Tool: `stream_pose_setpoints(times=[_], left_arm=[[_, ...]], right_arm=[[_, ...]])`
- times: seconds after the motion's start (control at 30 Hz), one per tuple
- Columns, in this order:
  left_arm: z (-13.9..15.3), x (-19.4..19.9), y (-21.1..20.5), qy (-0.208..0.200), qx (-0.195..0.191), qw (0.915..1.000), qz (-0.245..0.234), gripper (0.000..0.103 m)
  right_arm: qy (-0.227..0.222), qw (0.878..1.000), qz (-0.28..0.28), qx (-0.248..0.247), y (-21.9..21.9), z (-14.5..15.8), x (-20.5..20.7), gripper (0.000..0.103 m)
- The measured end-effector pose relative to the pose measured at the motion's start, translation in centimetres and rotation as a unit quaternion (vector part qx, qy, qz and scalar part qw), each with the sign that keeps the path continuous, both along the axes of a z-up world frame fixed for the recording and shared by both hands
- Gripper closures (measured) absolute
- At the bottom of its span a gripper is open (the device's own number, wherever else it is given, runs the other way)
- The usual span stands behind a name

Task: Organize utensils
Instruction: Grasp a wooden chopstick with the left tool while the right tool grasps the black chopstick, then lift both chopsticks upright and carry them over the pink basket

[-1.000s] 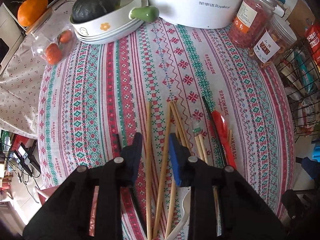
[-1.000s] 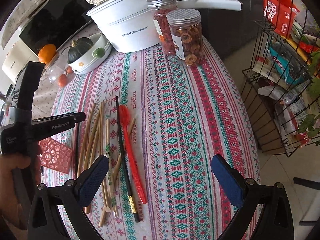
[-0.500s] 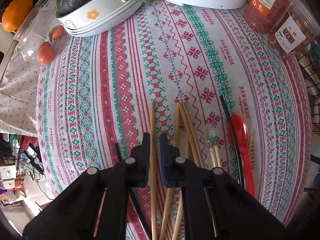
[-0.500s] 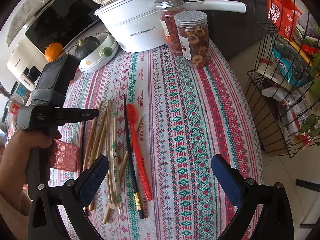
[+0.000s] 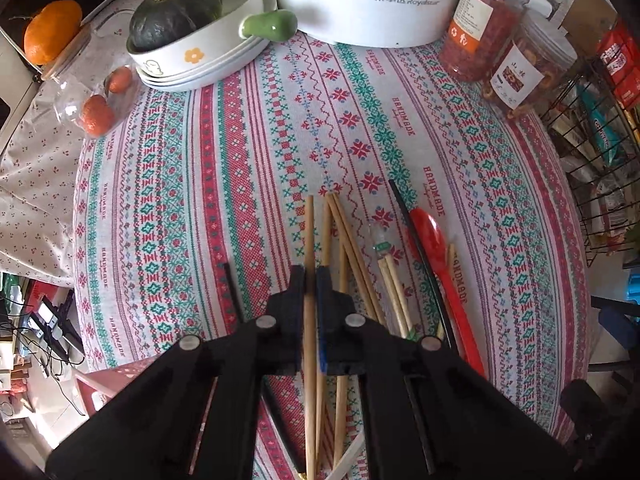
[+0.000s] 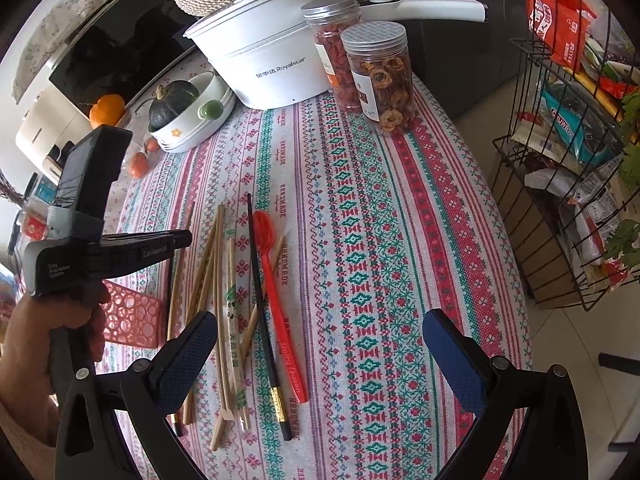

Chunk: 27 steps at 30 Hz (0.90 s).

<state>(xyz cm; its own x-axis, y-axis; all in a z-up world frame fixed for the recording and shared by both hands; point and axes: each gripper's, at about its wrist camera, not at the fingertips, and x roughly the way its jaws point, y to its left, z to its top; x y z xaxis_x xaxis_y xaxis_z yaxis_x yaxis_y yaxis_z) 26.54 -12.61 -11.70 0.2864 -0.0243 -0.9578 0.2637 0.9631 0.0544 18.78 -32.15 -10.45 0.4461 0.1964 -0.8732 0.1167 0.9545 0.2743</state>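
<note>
Several wooden chopsticks (image 5: 344, 240) lie on the patterned tablecloth beside a black chopstick (image 5: 416, 236) and a red plastic spoon (image 5: 436, 248). My left gripper (image 5: 310, 280) is shut on one wooden chopstick (image 5: 309, 232), held lifted a little above the cloth. In the right wrist view the same chopstick (image 6: 178, 272) runs under the left gripper (image 6: 180, 238), with the spoon (image 6: 276, 280) and black chopstick (image 6: 260, 292) to its right. My right gripper (image 6: 320, 344) is open and empty, above the near ends of the utensils.
A red perforated basket (image 6: 128, 316) sits at the table's left edge. At the back stand a white pot (image 5: 372, 0), two jars (image 5: 512, 64), a bowl with a squash (image 5: 192, 40) and a glass jar with tomatoes (image 5: 92, 100). A wire rack (image 6: 568, 160) stands right of the table.
My left gripper closed from open onto the leftmost wooden chopstick and lifted it slightly. The right gripper stayed open and shifted its view only a little.
</note>
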Motion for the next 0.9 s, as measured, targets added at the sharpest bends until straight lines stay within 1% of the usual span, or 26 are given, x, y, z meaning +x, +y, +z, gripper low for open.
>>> stream_pose_setpoints(times=[0.1, 0.23, 0.33, 0.4, 0.47, 0.5, 0.6, 0.63, 0.67, 0.7, 0.73, 0.77, 0.87, 0.9], left_arm=[[3.4, -2.9, 1.1, -0.038, -0.036, 0.9985, -0.016, 0.097], [7.4, -7.2, 2.8, -0.094, -0.081, 0.9917, -0.034, 0.097], [9.8, -10.4, 4.6, -0.132, -0.112, 0.9840, -0.040, 0.097], [11.1, -12.2, 6.5, -0.162, -0.130, 0.9773, -0.041, 0.097], [12.4, -14.0, 8.2, -0.188, -0.150, 0.9701, -0.035, 0.097], [12.9, -14.8, 9.1, -0.198, -0.161, 0.9663, -0.032, 0.097], [14.3, -16.8, 11.0, -0.228, -0.180, 0.9563, -0.030, 0.097], [14.8, -17.6, 11.5, -0.242, -0.186, 0.9517, -0.030, 0.097], [15.2, -18.5, 12.1, -0.257, -0.194, 0.9463, -0.027, 0.097], [15.5, -19.1, 12.9, -0.271, -0.205, 0.9402, -0.023, 0.097], [15.6, -19.6, 13.6, -0.282, -0.215, 0.9348, -0.019, 0.097], [15.7, -19.9, 14.1, -0.288, -0.220, 0.9319, -0.017, 0.097], [16.0, -20.5, 15.7, -0.307, -0.228, 0.9237, -0.009, 0.097], [16.0, -20.6, 16.1, -0.310, -0.231, 0.9224, -0.007, 0.097]], right_arm=[[-0.001, 1.000, 0.003, 0.001, 0.3, 0.0, -0.1, 0.000], [-0.008, 1.000, 0.014, -0.001, 1.3, 0.4, -0.3, 0.000], [-0.019, 1.000, 0.024, 0.001, 2.2, 1.0, -0.6, 0.001], [-0.024, 0.999, 0.028, 0.010, 2.8, 1.3, -0.8, 0.002], [-0.027, 0.998, 0.043, 0.031, 4.0, 1.6, -0.7, 0.009], [-0.027, 0.998, 0.043, 0.031, 4.0, 1.6, -0.7, 0.011], [-0.031, 0.998, 0.053, 0.021, 5.3, 1.8, -0.1, 0.022], [-0.032, 0.998, 0.057, 0.021, 5.7, 1.7, 0.1, 0.029], [-0.032, 0.997, 0.060, 0.028, 6.0, 1.5, 0.4, 0.038], [-0.029, 0.997, 0.062, 0.037, 6.2, 1.2, 0.8, 0.043], [-0.026, 0.997, 0.062, 0.044, 6.4, 0.9, 1.2, 0.054], [-0.025, 0.997, 0.061, 0.046, 6.5, 0.6, 1.7, 0.065], [-0.026, 0.997, 0.061, 0.027, 7.0, -0.1, 3.6, 0.081], [-0.027, 0.997, 0.062, 0.025, 7.1, -0.4, 4.2, 0.083]])
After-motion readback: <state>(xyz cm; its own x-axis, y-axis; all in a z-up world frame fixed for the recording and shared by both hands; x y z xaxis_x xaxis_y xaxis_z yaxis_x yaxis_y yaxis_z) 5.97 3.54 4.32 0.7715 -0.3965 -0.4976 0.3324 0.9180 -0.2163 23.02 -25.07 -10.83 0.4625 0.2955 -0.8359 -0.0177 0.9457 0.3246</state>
